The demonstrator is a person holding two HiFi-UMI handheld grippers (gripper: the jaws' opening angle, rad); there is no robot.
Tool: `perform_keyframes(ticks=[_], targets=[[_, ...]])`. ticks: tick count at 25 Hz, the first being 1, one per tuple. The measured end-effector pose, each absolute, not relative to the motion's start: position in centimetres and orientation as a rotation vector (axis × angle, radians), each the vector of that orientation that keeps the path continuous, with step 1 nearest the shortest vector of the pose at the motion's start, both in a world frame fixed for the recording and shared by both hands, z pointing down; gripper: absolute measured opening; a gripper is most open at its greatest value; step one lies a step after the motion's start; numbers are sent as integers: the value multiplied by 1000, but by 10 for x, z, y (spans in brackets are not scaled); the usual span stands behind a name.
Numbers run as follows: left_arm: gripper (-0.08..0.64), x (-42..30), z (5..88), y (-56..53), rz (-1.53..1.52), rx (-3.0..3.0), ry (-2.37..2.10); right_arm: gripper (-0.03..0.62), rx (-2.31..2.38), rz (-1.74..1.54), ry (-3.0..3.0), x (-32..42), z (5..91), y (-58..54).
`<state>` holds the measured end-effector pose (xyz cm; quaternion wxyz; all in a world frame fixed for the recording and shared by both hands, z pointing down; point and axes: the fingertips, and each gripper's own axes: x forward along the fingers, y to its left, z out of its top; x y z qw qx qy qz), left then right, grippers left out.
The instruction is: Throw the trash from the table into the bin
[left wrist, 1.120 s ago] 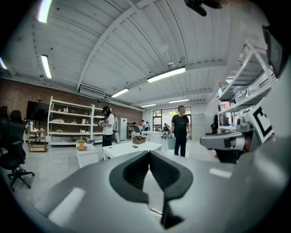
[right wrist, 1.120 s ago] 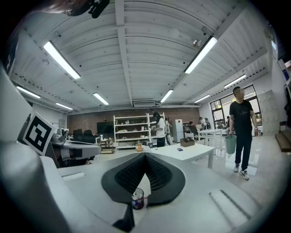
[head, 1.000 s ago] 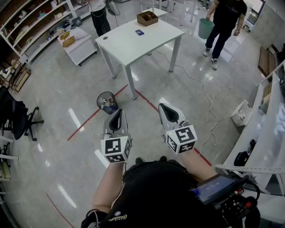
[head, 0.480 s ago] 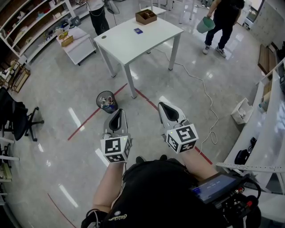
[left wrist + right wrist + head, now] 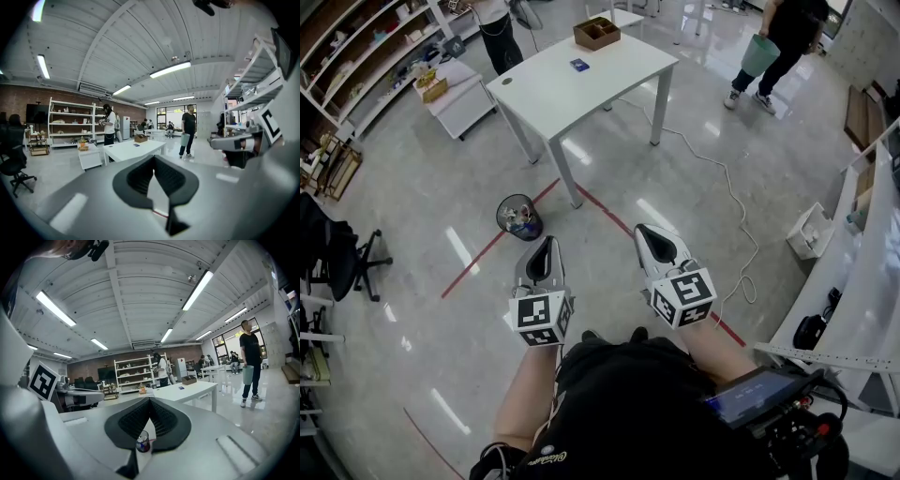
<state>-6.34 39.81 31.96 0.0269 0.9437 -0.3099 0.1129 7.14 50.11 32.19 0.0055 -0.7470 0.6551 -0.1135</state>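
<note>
The white table (image 5: 581, 84) stands ahead, across the floor. On it are a brown box (image 5: 596, 33), a small blue item (image 5: 578, 65) and a small round thing (image 5: 507, 82). The black mesh bin (image 5: 519, 217), with trash in it, stands on the floor by the table's near leg. My left gripper (image 5: 546, 244) and right gripper (image 5: 646, 231) are held side by side in front of me, short of the bin, both shut and empty. In the right gripper view the bin (image 5: 143, 442) shows low between the shut jaws, and the table (image 5: 187, 391) lies beyond.
One person (image 5: 495, 28) stands by a low white cart (image 5: 455, 94) and the shelves at the left. Another person carries a green bucket (image 5: 759, 54) at the far right. A white cable (image 5: 733, 202) snakes over the floor. An office chair (image 5: 337, 253) stands at the left.
Both grippers stay shut and have sunk a little in the view. The table and bin have slid up and left. The person with the green bucket has walked to the right.
</note>
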Motion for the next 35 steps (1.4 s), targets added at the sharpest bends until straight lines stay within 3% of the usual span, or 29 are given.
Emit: perform_keyframes(ticks=[9,22,35], targets=[[8,-37,337,371,389,2868,-1002,-2,-2318,-423,2062,110,343,473],[9,-22,339,186,326,2882,-918,-2,-2390,-365,2022,126,327,282],[9,78,352,63,348,2894,-867,-2,-2380,-339,1999,215,337,151]])
